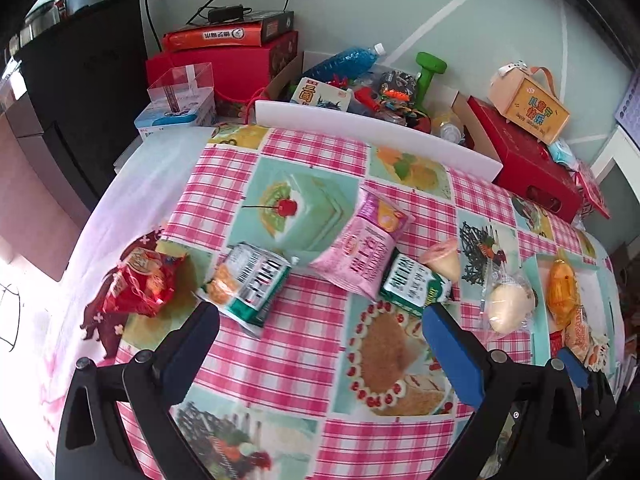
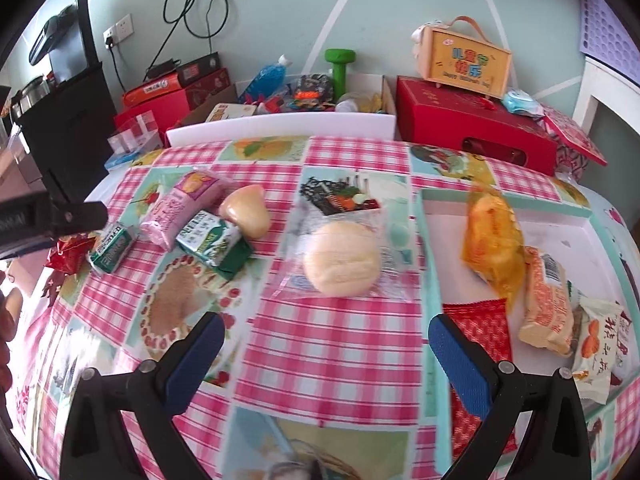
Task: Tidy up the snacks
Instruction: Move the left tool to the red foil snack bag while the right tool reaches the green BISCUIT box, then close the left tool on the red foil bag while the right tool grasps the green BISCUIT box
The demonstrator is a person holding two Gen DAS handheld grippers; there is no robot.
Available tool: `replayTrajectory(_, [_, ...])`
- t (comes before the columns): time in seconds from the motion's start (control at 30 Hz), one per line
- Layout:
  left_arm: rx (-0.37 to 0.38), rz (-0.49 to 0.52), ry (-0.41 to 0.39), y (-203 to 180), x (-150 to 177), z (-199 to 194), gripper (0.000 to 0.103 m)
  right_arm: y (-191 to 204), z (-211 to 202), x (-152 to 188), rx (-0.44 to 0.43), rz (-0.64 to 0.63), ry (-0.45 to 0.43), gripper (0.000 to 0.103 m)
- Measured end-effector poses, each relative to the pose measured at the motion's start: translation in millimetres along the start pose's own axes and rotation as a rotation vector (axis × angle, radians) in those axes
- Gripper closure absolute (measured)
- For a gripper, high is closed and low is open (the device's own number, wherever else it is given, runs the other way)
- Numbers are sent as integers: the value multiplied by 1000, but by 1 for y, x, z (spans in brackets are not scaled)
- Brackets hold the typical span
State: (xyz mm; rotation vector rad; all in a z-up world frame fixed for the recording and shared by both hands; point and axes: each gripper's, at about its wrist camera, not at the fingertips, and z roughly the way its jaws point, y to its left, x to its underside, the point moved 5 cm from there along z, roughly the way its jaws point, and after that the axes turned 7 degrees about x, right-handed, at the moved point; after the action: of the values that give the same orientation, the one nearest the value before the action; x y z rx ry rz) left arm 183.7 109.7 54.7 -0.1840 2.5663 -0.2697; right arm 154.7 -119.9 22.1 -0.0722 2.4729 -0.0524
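Loose snacks lie on the checked tablecloth: a red packet (image 1: 144, 282), a green-white packet (image 1: 248, 280), a pink packet (image 1: 364, 248), a second green packet (image 1: 416, 284), a jelly cup (image 1: 442, 260) and a wrapped bun (image 2: 340, 258). My left gripper (image 1: 320, 316) is open just in front of the two green packets, holding nothing. Open and empty too, my right gripper (image 2: 326, 324) hovers a little short of the bun. A white tray (image 2: 440, 196) on the right holds an orange packet (image 2: 492, 236), a red packet (image 2: 480, 332) and two pale packets (image 2: 546, 300).
Behind the table, a cardboard box (image 2: 384, 92) holds a blue bottle (image 2: 266, 76), a green dumbbell (image 2: 340, 68) and toys. Red gift boxes (image 2: 472, 128) carry an orange carry-box (image 2: 466, 60) on the right. Dark furniture (image 1: 80, 100) stands at the left.
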Motion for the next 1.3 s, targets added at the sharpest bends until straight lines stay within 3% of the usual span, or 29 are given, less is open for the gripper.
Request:
replayTrajectory(0.1, [8,1,21,22,-10,-2,2,16,-4,-13,-25,-21,-4,0])
replayTrajectory(0.37, [-75,-39,62,100,-34,-1,2,74,-6,-42,-116,-173,-6,0])
replayTrajectory(0.6, [-105,-97,123,151,-30,19,4,111,23,-46,-123,-291,47,13])
replayTrajectory(0.77, [-93,-105,154,162,-23,35,6,111,47,-52,-103,-310,99,16])
replayTrajectory(0.83, [-78,-114,163,164,-22,40,20,111,54,-53,-97,-317,116,23])
replayTrajectory(0.97, [-71,-113,173,163,-22,46,36,110,70,-56,-118,-327,160,26])
replayTrajectory(1.07, [-58,-97,170,157,-21,49,39,112,79,-56,-118,-345,181,28])
replayTrajectory(1.13, [-45,-90,168,149,-20,50,40,114,82,-57,-108,-363,182,38])
replayTrajectory(1.3, [-18,-49,174,123,-16,55,40,119,93,-53,-122,-386,228,47])
